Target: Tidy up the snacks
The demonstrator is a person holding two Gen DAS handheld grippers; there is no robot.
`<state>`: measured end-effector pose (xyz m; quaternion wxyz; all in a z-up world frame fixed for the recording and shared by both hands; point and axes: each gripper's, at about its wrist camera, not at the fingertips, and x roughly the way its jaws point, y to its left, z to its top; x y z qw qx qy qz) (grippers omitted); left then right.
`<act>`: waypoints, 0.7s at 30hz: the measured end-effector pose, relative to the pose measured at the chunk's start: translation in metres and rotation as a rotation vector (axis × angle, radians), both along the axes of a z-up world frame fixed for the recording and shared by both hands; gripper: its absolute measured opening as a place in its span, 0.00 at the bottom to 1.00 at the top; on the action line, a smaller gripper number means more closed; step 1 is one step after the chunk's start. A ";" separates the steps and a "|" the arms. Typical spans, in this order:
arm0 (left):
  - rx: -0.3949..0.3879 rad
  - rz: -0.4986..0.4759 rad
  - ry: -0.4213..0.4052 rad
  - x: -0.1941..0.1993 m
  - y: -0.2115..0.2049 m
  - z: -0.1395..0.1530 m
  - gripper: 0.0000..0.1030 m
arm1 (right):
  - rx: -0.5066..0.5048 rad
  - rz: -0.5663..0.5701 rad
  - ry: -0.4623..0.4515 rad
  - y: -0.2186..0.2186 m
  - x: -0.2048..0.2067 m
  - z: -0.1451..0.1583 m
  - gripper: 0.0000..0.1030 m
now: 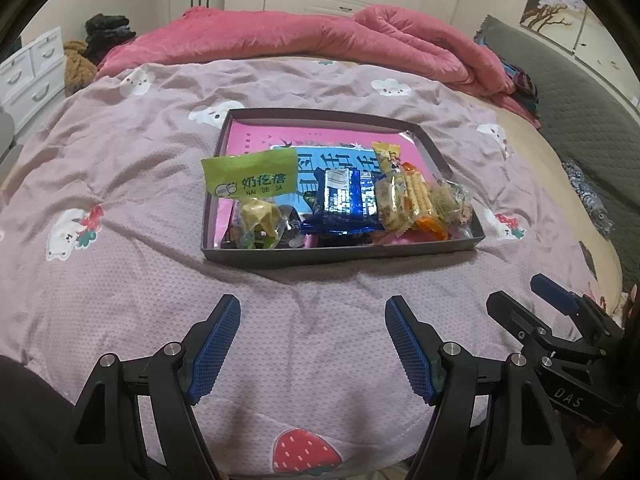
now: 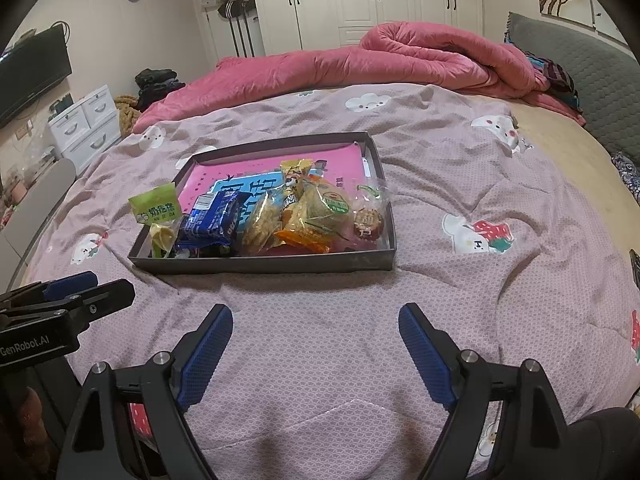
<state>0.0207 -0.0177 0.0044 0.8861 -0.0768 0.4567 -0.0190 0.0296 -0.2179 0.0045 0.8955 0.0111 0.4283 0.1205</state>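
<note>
A dark shallow box (image 1: 340,258) (image 2: 264,265) sits on the bed and holds several snack packets in a row along its near side: a green packet (image 1: 250,176) (image 2: 154,210), a blue packet (image 1: 342,196) (image 2: 212,220), yellow and orange packets (image 1: 408,196) (image 2: 304,216) and a clear bag (image 2: 370,216). My left gripper (image 1: 313,308) is open and empty, in front of the box. My right gripper (image 2: 316,316) is open and empty, also short of the box. Each gripper shows at the other view's edge (image 1: 552,300) (image 2: 80,288).
The bed has a mauve printed cover (image 1: 120,280) (image 2: 480,300). A rolled pink quilt (image 1: 320,36) (image 2: 420,56) lies behind the box. A grey headboard (image 2: 580,68) stands at right. White drawers (image 2: 86,124) and wardrobes (image 2: 372,0) stand beyond the bed.
</note>
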 end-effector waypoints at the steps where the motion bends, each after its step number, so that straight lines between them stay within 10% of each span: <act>1: 0.000 -0.001 0.000 0.000 0.000 0.000 0.74 | 0.000 0.000 0.000 0.000 0.000 0.000 0.83; 21: -0.005 0.010 0.009 0.001 0.002 -0.002 0.74 | 0.006 0.007 0.002 0.002 0.000 -0.001 0.87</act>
